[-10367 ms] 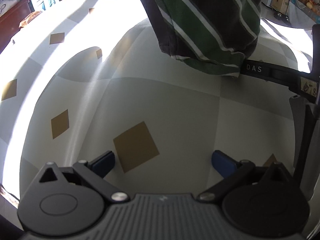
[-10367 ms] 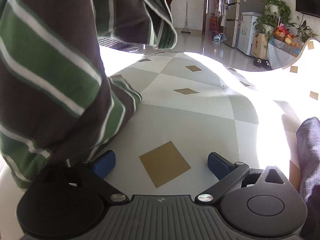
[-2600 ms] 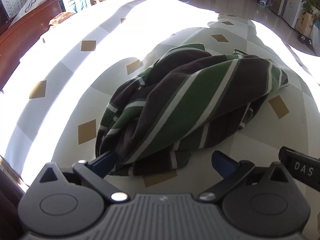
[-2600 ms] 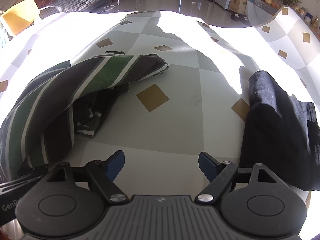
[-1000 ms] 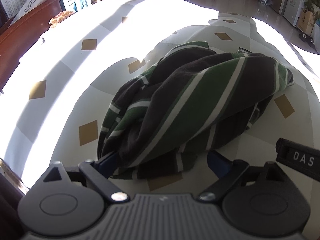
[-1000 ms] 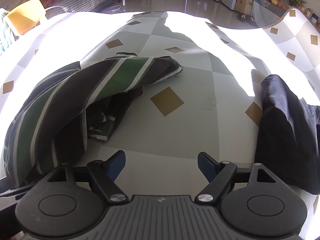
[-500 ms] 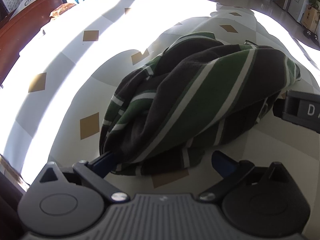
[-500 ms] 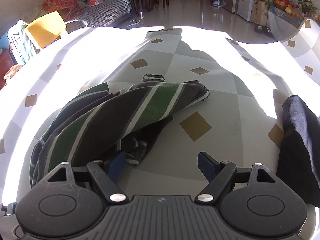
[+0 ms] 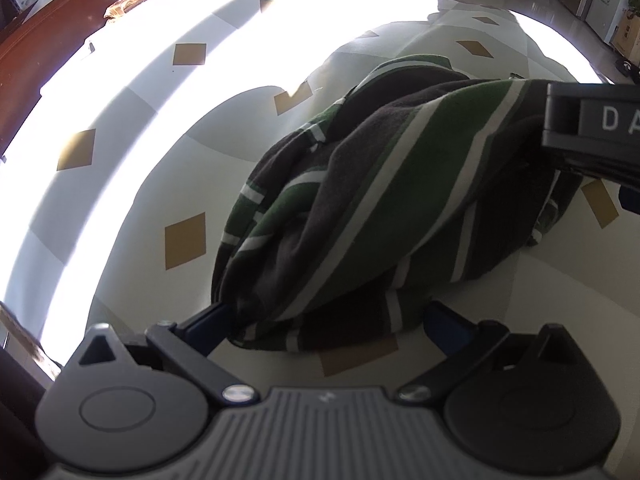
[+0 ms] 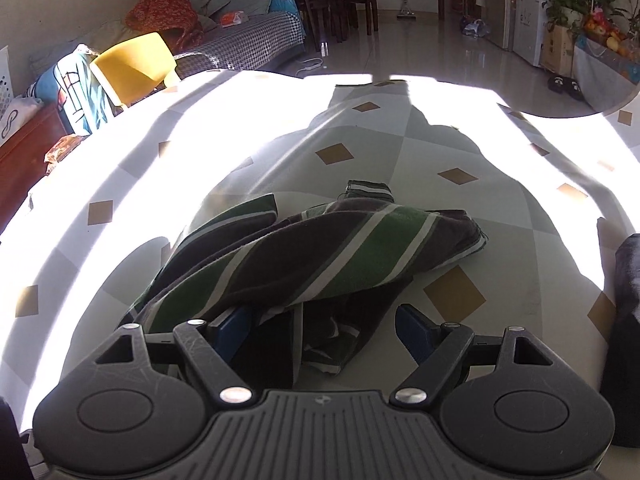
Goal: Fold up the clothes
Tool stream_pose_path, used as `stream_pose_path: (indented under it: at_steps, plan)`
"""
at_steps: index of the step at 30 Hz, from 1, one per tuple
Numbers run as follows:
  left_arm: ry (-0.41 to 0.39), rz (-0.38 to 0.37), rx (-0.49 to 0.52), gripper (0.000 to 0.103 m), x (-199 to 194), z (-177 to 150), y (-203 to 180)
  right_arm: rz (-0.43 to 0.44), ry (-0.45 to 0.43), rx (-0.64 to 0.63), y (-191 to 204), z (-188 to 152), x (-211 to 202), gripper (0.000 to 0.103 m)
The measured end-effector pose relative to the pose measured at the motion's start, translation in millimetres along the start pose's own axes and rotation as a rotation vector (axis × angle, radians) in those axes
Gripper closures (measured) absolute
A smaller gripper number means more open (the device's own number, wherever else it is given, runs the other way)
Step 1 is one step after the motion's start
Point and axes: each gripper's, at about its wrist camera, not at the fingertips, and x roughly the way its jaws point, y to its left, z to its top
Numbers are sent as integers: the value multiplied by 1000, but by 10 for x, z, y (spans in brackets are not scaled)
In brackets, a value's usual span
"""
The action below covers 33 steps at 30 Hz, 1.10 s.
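Striped sweater (image 9: pixel 372 208), dark brown w/ green & white bands, soft knit, lies bunched in a rumpled heap on the counter (image 9: pixel 168 152), which has a pale cloth w/ tan diamonds. Left gripper (image 9: pixel 326 320): jaws just opened wide, near hem lying between them, pads not pressing. Right gripper (image 10: pixel 324 330): jaws apart, straddling the heap's near folds, no squeeze. Dark navy garment (image 10: pixel 626 320) at the right edge.

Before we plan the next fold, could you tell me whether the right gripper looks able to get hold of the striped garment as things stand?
Probably yes: the right gripper stands open with the striped garment bunched between its fingers, and nothing blocks it.
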Motion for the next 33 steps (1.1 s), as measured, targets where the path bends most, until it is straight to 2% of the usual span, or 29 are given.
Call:
stream_pose_path:
  at_steps: [3,7,12,19,26,33]
  plan:
    - [3,-4,-4,0,12,11,4,-10,-28,21,-39,33,-70,24]
    - [7,-3,-1,0,36,19,-5,21,-67,47,-74,87,-148,24]
    - [9,-2,5,0,59,27,-13,58,-114,22,-21,145,-151,24]
    - [13,0,11,0,83,34,-19,98,-78,-27,89,167,83,24]
    - [19,-5,5,0,110,46,-1,86,-63,-80,186,142,301,23]
    - [22,-6,4,0,138,57,10,59,11,-88,196,94,538,23]
